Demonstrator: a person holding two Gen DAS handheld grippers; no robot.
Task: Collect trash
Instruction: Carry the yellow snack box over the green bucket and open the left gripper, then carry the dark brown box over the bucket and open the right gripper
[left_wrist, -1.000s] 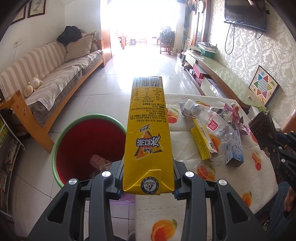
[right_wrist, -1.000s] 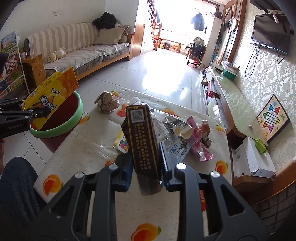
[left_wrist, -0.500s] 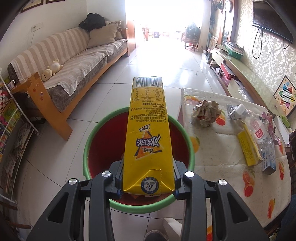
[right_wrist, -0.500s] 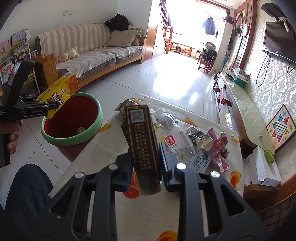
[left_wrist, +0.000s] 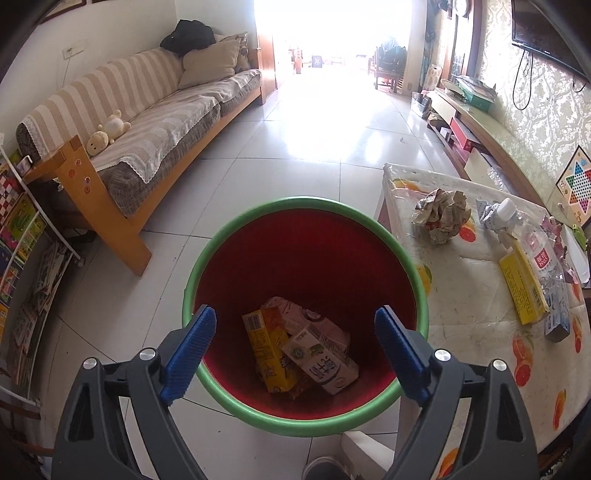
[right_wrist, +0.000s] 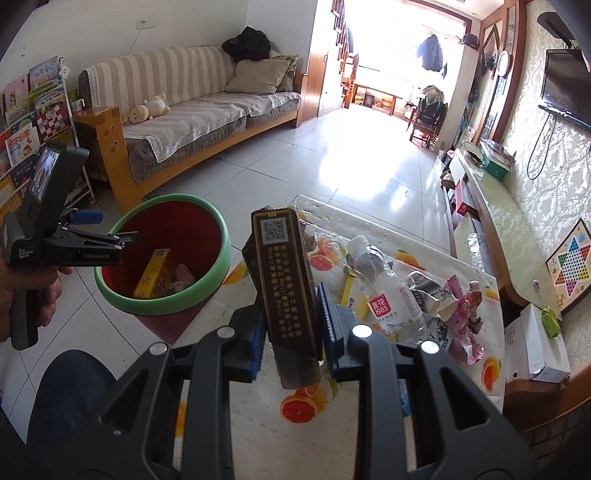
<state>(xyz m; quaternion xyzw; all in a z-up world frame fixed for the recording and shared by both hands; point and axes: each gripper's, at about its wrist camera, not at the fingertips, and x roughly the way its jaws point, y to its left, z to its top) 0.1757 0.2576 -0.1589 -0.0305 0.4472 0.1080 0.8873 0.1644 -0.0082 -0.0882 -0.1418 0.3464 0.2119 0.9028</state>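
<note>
One red bin with a green rim (left_wrist: 236, 236) stands on the floor, holding at least three cartons — one yellow carton (left_wrist: 267, 350), one pale milk carton (left_wrist: 321, 363) and one pinkish carton (left_wrist: 291, 314) beneath them. On the table (left_wrist: 461, 295) lie one crumpled paper ball (left_wrist: 441, 214), one plastic bottle (left_wrist: 535, 251), one yellow box (left_wrist: 522, 288) and one small blue-and-white carton (left_wrist: 557, 321). Two grippers show — the left gripper (left_wrist: 295, 339) and the right gripper (right_wrist: 291, 325) — and one dark brown box (right_wrist: 286, 280) sits between the right one's fingers.
</note>
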